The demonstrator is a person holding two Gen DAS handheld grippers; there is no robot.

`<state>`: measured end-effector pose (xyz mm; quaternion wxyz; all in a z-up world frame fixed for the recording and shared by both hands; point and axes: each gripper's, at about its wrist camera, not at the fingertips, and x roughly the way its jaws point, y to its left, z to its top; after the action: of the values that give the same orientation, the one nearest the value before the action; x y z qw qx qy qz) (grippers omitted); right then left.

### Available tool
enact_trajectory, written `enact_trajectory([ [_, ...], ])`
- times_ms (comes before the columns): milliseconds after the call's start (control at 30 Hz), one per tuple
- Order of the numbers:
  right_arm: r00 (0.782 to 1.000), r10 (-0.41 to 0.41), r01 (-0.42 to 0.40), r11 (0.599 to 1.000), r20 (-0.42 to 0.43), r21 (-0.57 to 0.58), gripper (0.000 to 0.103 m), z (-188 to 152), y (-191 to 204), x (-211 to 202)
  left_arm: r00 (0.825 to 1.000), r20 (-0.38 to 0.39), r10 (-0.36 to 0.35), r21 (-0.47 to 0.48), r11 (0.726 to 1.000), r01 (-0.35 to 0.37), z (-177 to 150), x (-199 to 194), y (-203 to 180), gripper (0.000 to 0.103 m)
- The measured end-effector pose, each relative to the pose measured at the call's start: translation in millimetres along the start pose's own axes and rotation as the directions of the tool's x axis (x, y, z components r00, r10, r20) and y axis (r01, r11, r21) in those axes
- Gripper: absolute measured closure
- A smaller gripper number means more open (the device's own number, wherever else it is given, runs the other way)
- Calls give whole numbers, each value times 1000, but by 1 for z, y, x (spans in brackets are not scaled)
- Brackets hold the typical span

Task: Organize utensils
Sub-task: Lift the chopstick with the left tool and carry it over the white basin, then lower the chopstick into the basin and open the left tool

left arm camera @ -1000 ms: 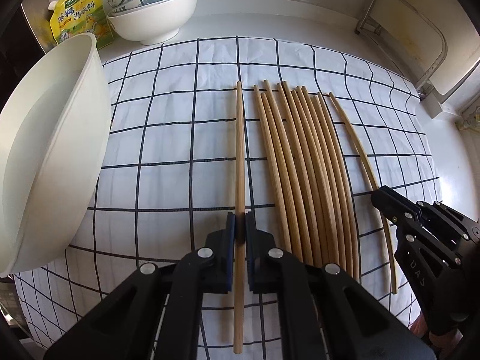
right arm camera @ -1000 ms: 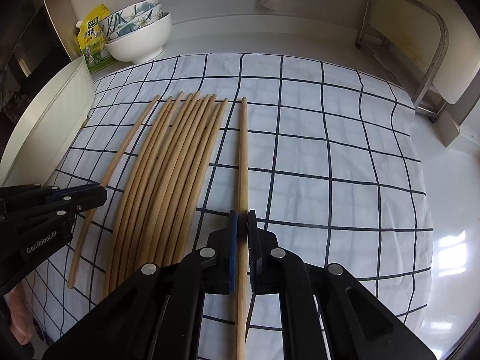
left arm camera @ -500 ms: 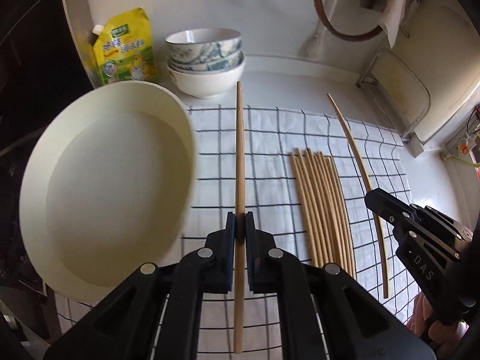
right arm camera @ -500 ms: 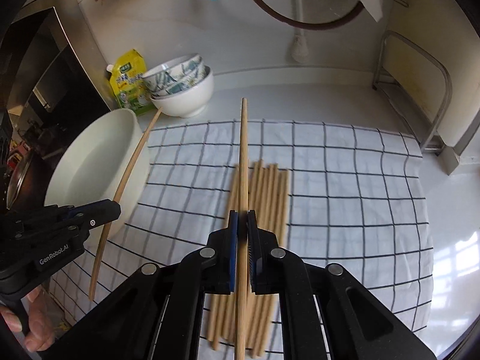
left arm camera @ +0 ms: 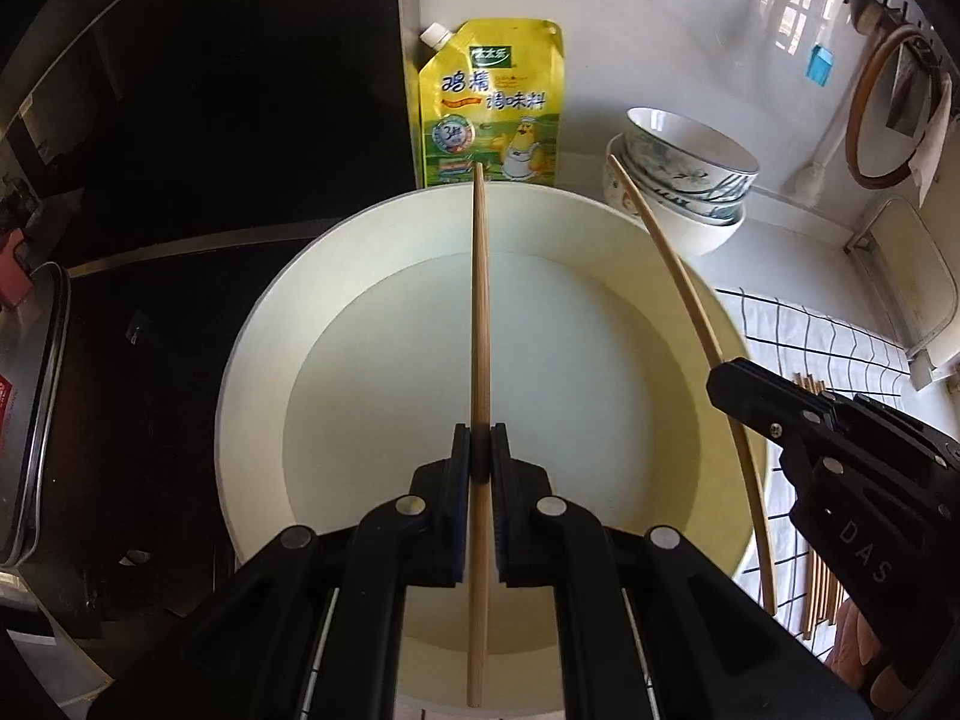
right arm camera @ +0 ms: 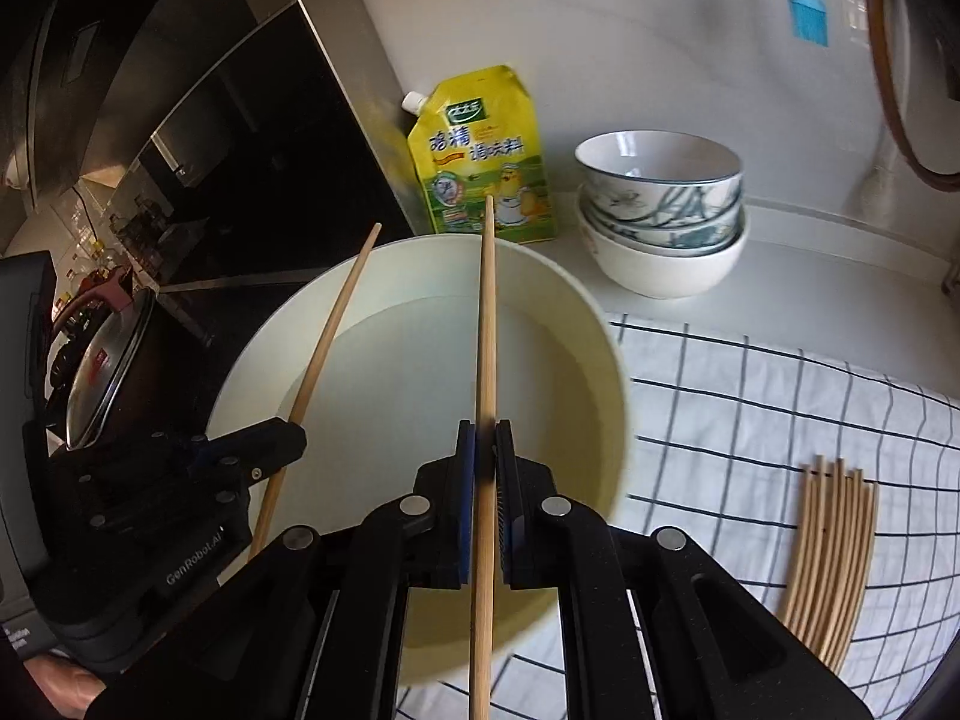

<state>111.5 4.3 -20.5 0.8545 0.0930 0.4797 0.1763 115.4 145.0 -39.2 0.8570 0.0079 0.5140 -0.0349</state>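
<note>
My left gripper point(left arm camera: 479, 450) is shut on a wooden chopstick point(left arm camera: 480, 312) and holds it above the large white bowl point(left arm camera: 360, 228). My right gripper point(right arm camera: 485, 444) is shut on another chopstick point(right arm camera: 487, 324) and holds it over the same bowl point(right arm camera: 600, 324). The right gripper point(left arm camera: 729, 378) with its chopstick point(left arm camera: 672, 264) shows at the right of the left wrist view. The left gripper point(right arm camera: 282, 441) with its chopstick point(right arm camera: 333, 330) shows at the left of the right wrist view. Several more chopsticks point(right arm camera: 831, 558) lie bundled on the checked cloth point(right arm camera: 750, 408).
A yellow seasoning pouch point(left arm camera: 492, 102) leans on the wall behind the bowl. Stacked patterned bowls point(right arm camera: 663, 210) stand on the counter to its right. A dark stove and a lidded pot point(right arm camera: 102, 360) are at the left. A wire rack point(left arm camera: 900, 276) stands at the far right.
Both grippers lifted their chopsticks off the cloth and carried them left, from over the cloth to over the large white bowl. Both stayed shut throughout.
</note>
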Motion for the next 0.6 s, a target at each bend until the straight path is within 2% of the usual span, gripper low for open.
enact_trajectory([
  [267,989,-33,40,998,-144,45,97,-6,13,59,997,-74,-13,-12,1000,12,-6,40,22,96],
  [600,981,-68,81,995,-181,61,96,-7,11,75,989,-143,-30,1,1000,30,-6,63,29,95],
])
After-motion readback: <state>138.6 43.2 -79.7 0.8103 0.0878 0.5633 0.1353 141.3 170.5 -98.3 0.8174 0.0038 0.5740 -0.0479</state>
